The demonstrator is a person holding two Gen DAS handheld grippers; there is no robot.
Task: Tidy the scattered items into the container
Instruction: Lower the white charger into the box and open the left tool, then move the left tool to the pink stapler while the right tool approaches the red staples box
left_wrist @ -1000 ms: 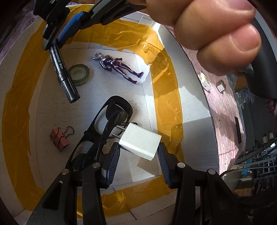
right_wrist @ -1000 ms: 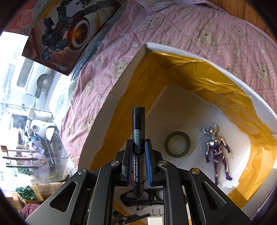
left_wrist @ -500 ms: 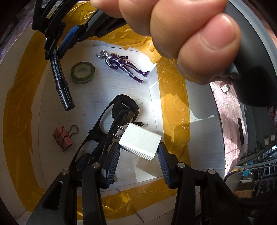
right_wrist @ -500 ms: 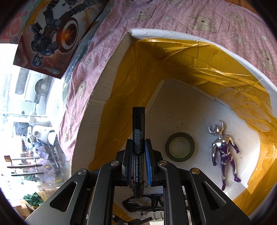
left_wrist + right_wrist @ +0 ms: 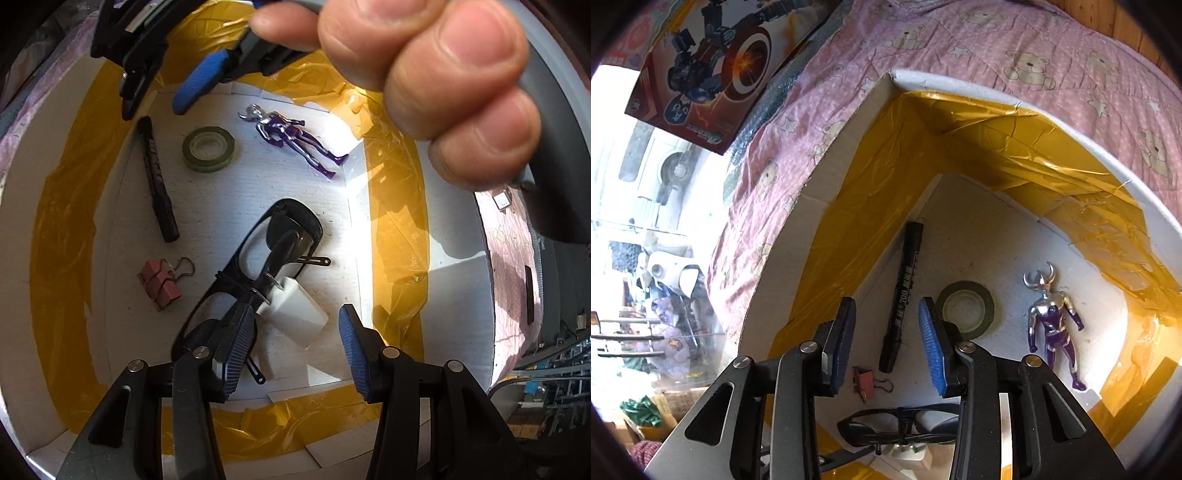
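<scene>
A white box (image 5: 458,317) lined with yellow tape holds everything. The black marker (image 5: 157,181) (image 5: 901,299) lies on its floor by the left wall. My right gripper (image 5: 886,347) (image 5: 155,99) hangs open above it, fingers empty. A white charger (image 5: 293,317) lies on the floor against black glasses (image 5: 266,258) (image 5: 901,424); my left gripper (image 5: 295,343) stands open over it. Also inside are a green tape roll (image 5: 208,147) (image 5: 966,308), a purple and silver figure (image 5: 291,136) (image 5: 1052,325) and red binder clips (image 5: 159,284) (image 5: 864,380).
A hand (image 5: 417,55) holding the right gripper's handle fills the top of the left wrist view. The box sits on a pink bear-print quilt (image 5: 997,48). A toy box with a robot picture (image 5: 701,70) lies beyond the quilt's left side.
My right gripper opened and the marker dropped to the box floor by the left wall. My left gripper let go of the white charger, which now lies on the floor against the glasses.
</scene>
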